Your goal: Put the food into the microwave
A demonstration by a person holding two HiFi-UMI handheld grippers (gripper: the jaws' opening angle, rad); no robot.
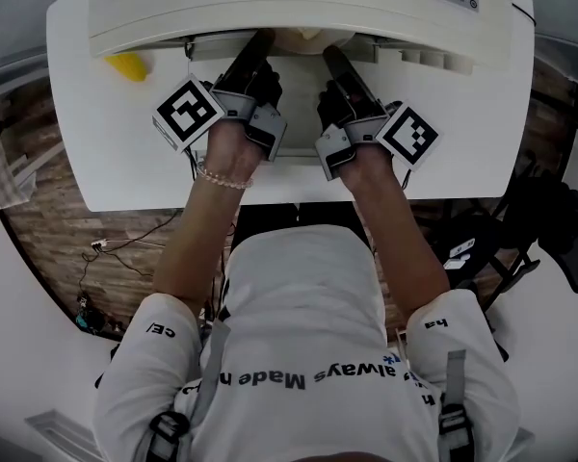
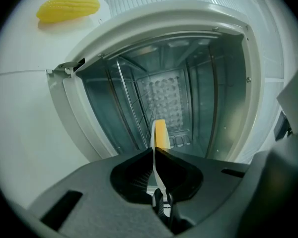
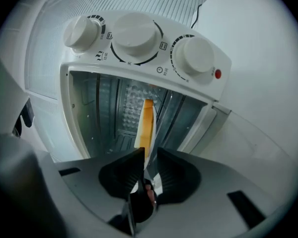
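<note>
A thin plate, white-rimmed with a yellow-orange surface, is held edge-on between both grippers in front of the open microwave. My left gripper is shut on the plate's left rim, seen against the metal cavity. From the other side my right gripper is shut on the plate's right rim. In the head view only a cream sliver of the plate shows under the microwave's top edge. What lies on the plate is hidden.
A yellow corn cob lies on the white table left of the microwave. Three white knobs sit beside the cavity, with a red lamp. A wire rack runs inside. Cables lie on the floor.
</note>
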